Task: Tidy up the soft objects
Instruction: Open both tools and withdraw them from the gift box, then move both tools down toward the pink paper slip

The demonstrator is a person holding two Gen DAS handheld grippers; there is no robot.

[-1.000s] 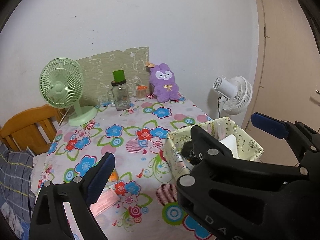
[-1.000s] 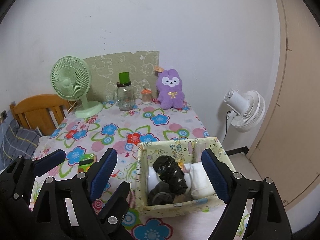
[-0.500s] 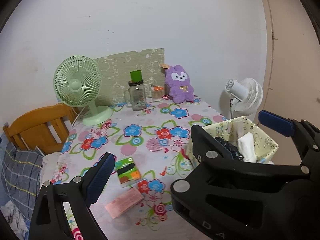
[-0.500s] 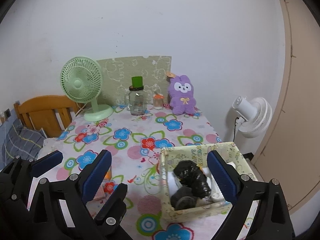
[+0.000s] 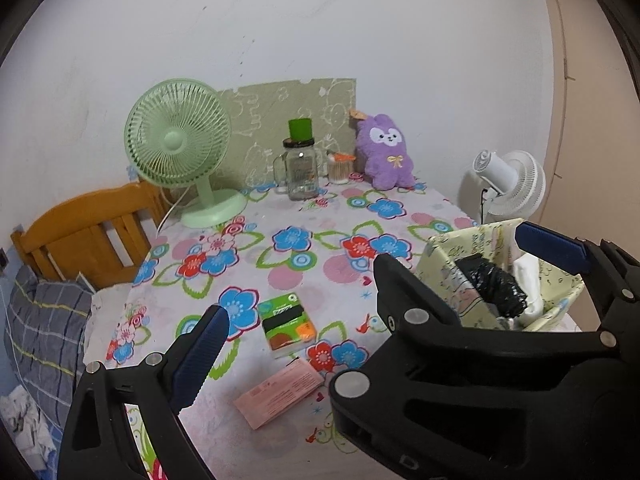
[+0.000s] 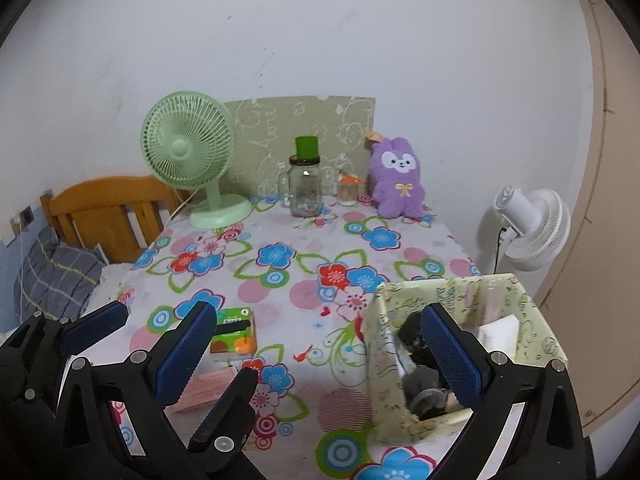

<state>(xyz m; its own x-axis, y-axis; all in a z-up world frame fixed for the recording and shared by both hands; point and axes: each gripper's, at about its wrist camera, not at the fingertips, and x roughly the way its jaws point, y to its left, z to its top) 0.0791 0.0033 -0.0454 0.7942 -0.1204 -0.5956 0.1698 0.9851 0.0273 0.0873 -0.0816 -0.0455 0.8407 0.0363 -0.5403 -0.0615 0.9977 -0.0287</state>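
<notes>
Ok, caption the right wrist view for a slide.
Right gripper open above floral tablecloth, beside storage box holding rolled soft items; tissue pack lies outside.

white letters "d a" on the left tongs (image 5: 376, 280) body

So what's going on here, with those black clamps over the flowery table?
A person holds two grippers, both open and empty. The left gripper and right gripper hover over the table. Soft rolled items already sit in the box; a green tissue pack and pink packet lie outside.
</notes>
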